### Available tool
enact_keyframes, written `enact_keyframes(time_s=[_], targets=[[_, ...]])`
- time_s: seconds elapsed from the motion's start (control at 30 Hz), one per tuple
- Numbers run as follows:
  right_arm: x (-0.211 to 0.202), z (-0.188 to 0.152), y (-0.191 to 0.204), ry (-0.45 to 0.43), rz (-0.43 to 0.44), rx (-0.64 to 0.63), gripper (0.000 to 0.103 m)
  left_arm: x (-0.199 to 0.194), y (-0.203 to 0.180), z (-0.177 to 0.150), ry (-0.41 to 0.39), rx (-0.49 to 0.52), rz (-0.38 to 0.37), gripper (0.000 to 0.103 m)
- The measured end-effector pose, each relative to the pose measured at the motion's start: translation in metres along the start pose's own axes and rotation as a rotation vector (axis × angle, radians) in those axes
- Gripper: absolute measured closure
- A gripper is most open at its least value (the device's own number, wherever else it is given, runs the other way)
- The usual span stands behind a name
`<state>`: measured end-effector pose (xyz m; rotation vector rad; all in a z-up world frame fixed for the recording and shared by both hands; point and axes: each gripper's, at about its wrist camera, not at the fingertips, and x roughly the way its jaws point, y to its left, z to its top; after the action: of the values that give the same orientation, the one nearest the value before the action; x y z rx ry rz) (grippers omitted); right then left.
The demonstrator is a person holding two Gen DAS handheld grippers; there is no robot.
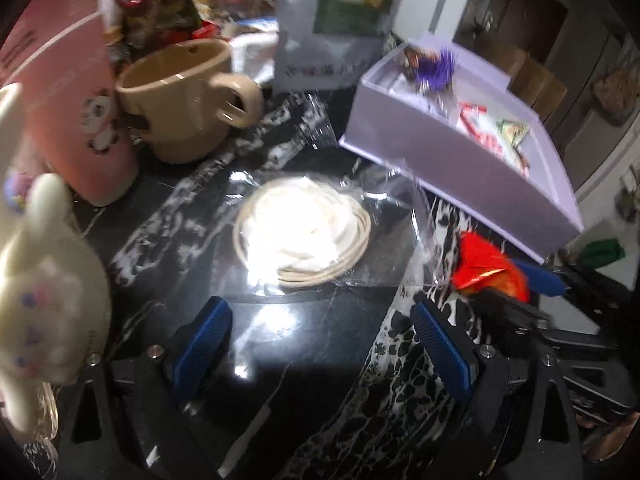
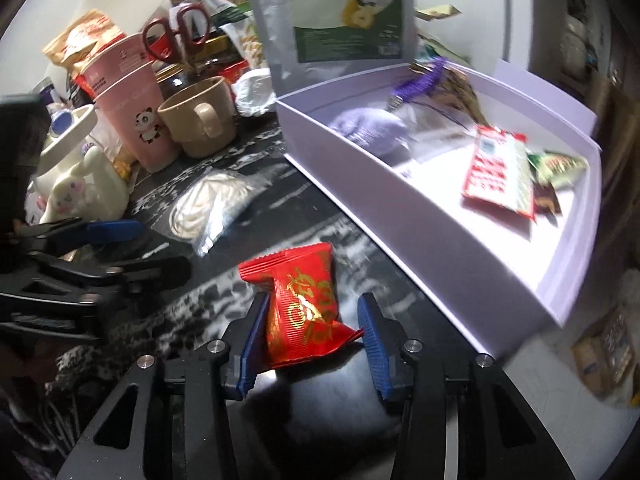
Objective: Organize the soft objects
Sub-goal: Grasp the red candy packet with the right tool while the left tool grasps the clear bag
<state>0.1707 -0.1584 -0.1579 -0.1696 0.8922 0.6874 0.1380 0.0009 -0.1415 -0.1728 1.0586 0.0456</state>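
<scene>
A red snack packet with gold print lies on the black marbled table between the blue pads of my right gripper. The left pad touches its side and the right pad meets its crimped corner. The same packet shows at the right of the left wrist view. My left gripper is wide open with nothing between its fingers, just short of a clear bag holding something white and a coiled cord. The lavender box to the right holds several packets and a purple soft item.
A beige mug, pink panda cups and a white bunny figure crowd the left side. A silver standing pouch and red-handled scissors stand behind. The box's near wall borders the working spot on the right.
</scene>
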Motion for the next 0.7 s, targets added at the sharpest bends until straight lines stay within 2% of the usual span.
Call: enact_keyframes(time_s=[0.17,0.43,0.57,0.7], targets=[[-0.01,-0.01,-0.011,0.0,0.007,0.058,0.059,0.008,-0.017,0.001,-0.055,0.086,0.118,0.008],[-0.01,-0.01,-0.016,-0.003,0.003,0.074,0.059,0.011,-0.022,0.015,-0.125,0.189,0.213,0.008],[-0.009,-0.007,-0.015,-0.003,0.01,0.075,0.059,0.016,-0.02,0.025,-0.142,0.2,0.194,0.008],[-0.008,-0.005,-0.016,-0.002,0.014,0.075,0.059,0.025,-0.013,0.036,-0.145,0.187,0.11,0.008]])
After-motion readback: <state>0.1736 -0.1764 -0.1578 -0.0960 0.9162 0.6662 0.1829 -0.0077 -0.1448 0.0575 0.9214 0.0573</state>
